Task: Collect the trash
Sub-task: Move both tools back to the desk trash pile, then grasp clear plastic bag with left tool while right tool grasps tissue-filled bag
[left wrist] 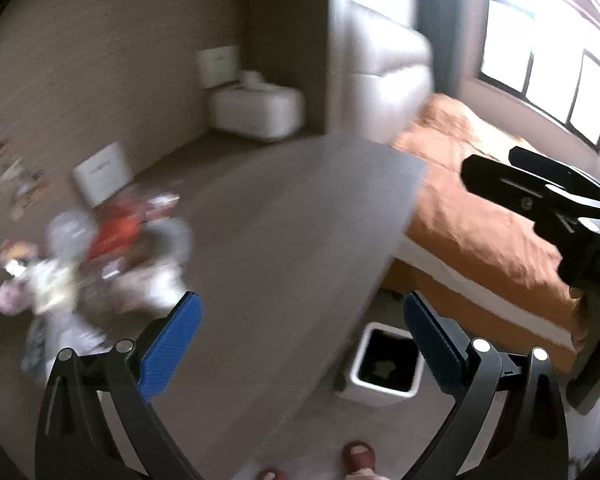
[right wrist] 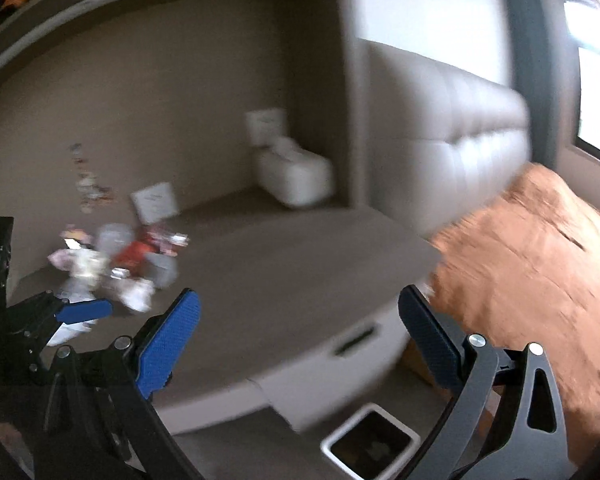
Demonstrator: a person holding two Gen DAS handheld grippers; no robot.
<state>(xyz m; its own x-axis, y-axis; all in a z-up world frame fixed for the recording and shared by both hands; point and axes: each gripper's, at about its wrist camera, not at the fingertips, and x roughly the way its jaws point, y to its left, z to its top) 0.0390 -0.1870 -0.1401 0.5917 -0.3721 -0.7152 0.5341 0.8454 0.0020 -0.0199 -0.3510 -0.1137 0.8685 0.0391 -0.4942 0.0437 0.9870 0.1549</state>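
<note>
From the left wrist view, the left tongs (left wrist: 302, 338) stand wide with nothing between their blue pads (left wrist: 172, 344), held above the near edge of the grey bench (left wrist: 284, 232). The trash pile (left wrist: 96, 256), a blurred heap of red, white and pink wrappers and crumpled paper, lies on the bench at its far left part, near the wall, with a white card (left wrist: 102, 172) standing just behind it. On the floor just beside the bench's near right edge sits a white bin (left wrist: 386, 364) with a dark liner and a pale scrap inside. Beyond the bench to the right lies a bed with an orange cover (left wrist: 476, 216), and the right tongs' black body (left wrist: 540, 200) shows above it; from here one cannot tell how its jaws stand. From the right wrist view, the right tongs (right wrist: 300, 340) are also spread wide and empty, over the bench (right wrist: 300, 272) near its front edge. The trash pile (right wrist: 120, 264) sits on the bench's left part, the white card (right wrist: 156, 202) behind it. The left tongs (right wrist: 80, 314) reach in from the left, one blue fingertip (right wrist: 86, 310) close against a white scrap at the pile's near edge; blur hides whether they touch. The bin (right wrist: 370, 440) stands on the floor below the bench's front, and the orange bed cover (right wrist: 532, 264) lies to the bench's right.
</note>
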